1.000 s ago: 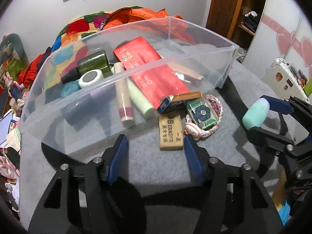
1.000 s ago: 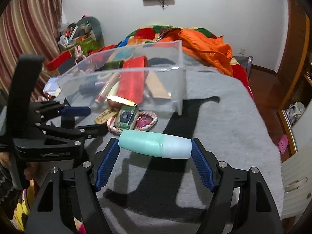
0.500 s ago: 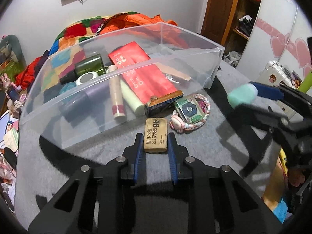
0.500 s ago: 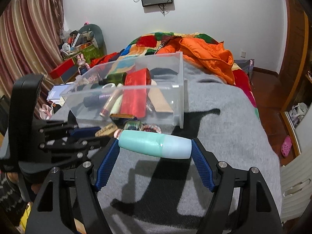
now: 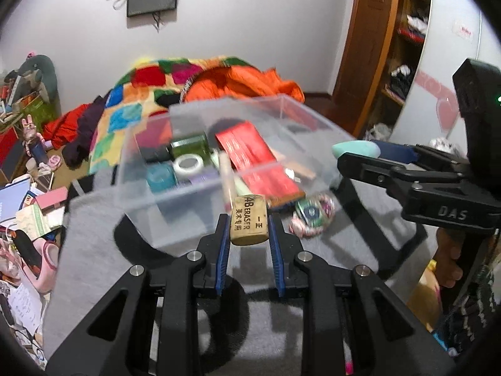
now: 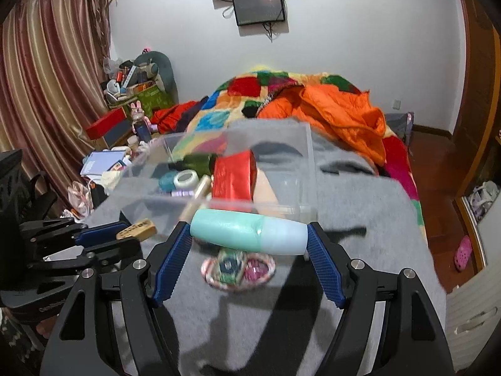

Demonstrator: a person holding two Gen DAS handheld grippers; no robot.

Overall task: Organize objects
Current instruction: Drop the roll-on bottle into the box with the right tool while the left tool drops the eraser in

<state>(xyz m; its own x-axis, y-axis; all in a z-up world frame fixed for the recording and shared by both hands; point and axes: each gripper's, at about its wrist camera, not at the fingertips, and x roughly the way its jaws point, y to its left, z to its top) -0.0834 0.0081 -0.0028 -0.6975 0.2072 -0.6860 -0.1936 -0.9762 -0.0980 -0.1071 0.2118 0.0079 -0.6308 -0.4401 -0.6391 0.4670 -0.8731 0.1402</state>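
My left gripper (image 5: 249, 235) is shut on a tan 4B eraser (image 5: 249, 219) and holds it lifted in front of the clear plastic bin (image 5: 188, 213). The eraser also shows in the right wrist view (image 6: 137, 229). My right gripper (image 6: 249, 238) is shut on a mint green bottle (image 6: 249, 233), held crosswise by its ends above the grey blanket, near the bin's (image 6: 281, 163) front wall. The bottle's tip shows in the left wrist view (image 5: 355, 149). The bin holds a red packet (image 5: 250, 153), a tape roll (image 5: 188, 163), tubes and a green jar.
A patterned box on a braided ring (image 6: 238, 266) lies on the grey blanket (image 6: 360, 219) in front of the bin; it also shows in the left wrist view (image 5: 311, 214). An orange jacket (image 6: 338, 116) and a colourful quilt lie behind. Clutter covers the floor at left.
My left gripper closed on the eraser and lifted it off the blanket. Both grippers rose and tilted up, the right one carrying the bottle closer to the bin.
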